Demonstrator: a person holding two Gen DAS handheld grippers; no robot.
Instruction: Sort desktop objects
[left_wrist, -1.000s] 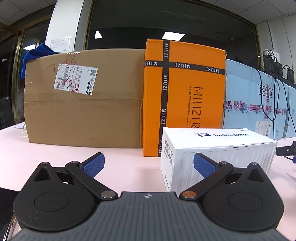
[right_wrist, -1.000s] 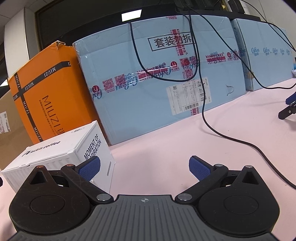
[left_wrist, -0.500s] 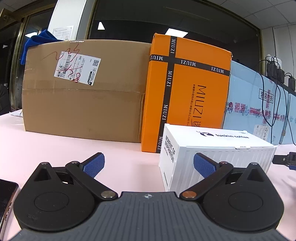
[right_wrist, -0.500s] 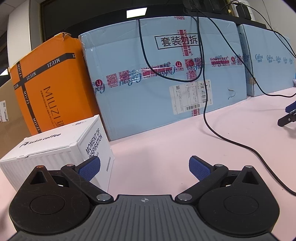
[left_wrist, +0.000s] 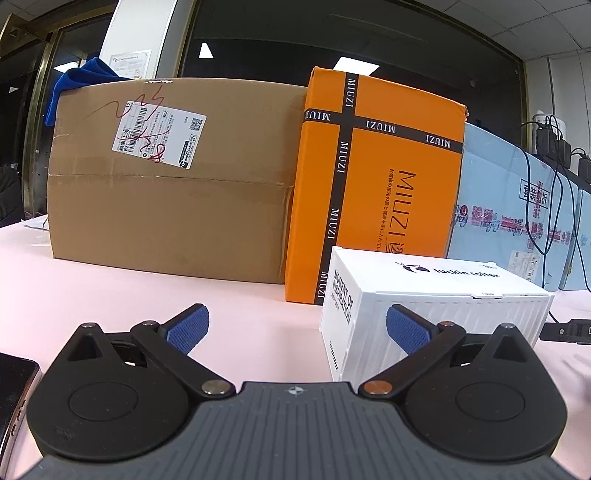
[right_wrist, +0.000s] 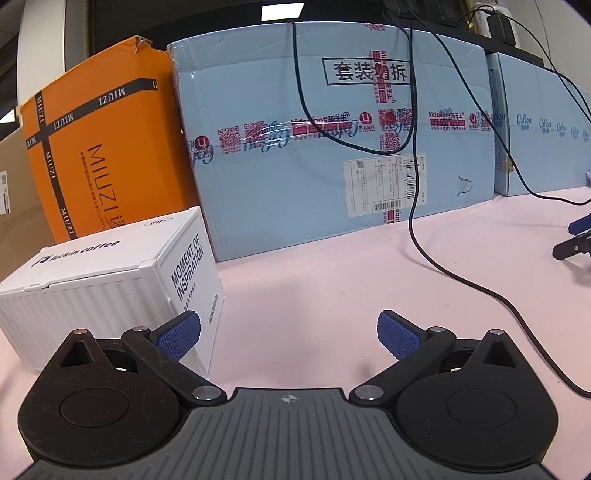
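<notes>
Both claws are sitting spread wide and holding nothing. The left gripper (left_wrist: 297, 326) is hovering low over the pink table (left_wrist: 110, 280), with its right pad (left_wrist: 408, 328) overlapping the near face of the white luckin coffee box (left_wrist: 436, 295); can't tell whether it's touching or just in front. The right gripper (right_wrist: 288, 334) is doing the mirror thing: its left pad (right_wrist: 179, 338) is lying over the box's (right_wrist: 110, 280) near right corner, and open table is showing between the fingers.

The box is resting flat on the table, near-centre, just in front of the orange MIUZI carton (left_wrist: 380, 184), with the brown carton (left_wrist: 170, 177) to the left and the blue carton (right_wrist: 332, 140) to the right.

Handling guess: thin printed card with a ribbed side, probably light, contents unknown. The walls are likely flexing under a hard squeeze, and the glossy print may be slick against the pads. I'd be pinching across the two short ends or low on the ribbed sides near a corner, where the folds stiffen it, not mid-panel or on the lid flap.

A dark phone-like edge (left_wrist: 14, 398) is showing at the near left. A black cable (right_wrist: 461, 277) is trailing across the table on the right, well apart from the box.
</notes>
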